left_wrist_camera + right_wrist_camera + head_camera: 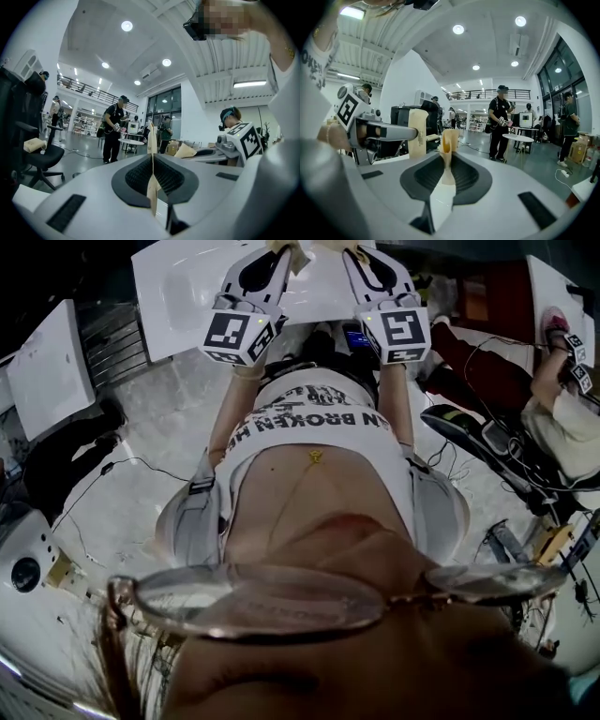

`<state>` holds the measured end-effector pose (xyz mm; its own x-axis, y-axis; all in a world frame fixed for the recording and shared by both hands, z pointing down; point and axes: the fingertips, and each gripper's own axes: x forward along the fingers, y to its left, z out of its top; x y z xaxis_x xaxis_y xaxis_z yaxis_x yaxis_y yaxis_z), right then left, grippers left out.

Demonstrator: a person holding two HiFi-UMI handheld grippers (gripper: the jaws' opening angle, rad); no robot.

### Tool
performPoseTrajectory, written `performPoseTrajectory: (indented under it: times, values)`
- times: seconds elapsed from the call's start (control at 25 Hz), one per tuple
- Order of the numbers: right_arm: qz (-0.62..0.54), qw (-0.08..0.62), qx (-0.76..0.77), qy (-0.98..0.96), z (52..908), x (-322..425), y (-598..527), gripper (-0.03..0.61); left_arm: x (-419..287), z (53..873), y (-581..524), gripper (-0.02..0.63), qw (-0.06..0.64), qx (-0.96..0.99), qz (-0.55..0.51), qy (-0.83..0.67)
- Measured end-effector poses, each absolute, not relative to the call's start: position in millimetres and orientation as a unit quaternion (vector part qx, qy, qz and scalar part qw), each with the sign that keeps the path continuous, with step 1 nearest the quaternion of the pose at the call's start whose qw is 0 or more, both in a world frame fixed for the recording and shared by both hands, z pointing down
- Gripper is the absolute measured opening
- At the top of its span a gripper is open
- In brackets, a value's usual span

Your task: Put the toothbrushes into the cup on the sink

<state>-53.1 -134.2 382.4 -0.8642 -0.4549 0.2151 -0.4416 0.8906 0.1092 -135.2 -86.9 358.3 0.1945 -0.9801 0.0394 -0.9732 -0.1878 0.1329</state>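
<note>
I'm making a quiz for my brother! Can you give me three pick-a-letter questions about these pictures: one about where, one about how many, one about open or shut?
1. What do both tongs reach over? A) a white top B) a sofa C) a fridge
2. How many tongs does the person hold? A) one B) two C) three
3. The left tongs are: A) wide open B) shut on a toothbrush C) shut and empty

Answers:
1 A: the left tongs and right tongs stick out over the white top.
2 B: one in each hand.
3 C: in the left gripper view they close together with nothing between.
</note>
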Motion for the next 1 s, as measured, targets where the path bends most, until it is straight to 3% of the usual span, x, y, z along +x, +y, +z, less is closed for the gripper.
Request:
performPoseTrajectory:
  times: [1.0]
  values:
    - [-0.045,0.138,0.298,-0.944,386,-57,-212,0.060,-154,360,-144,0.021,0.074,0.803,-0.023,-0.590]
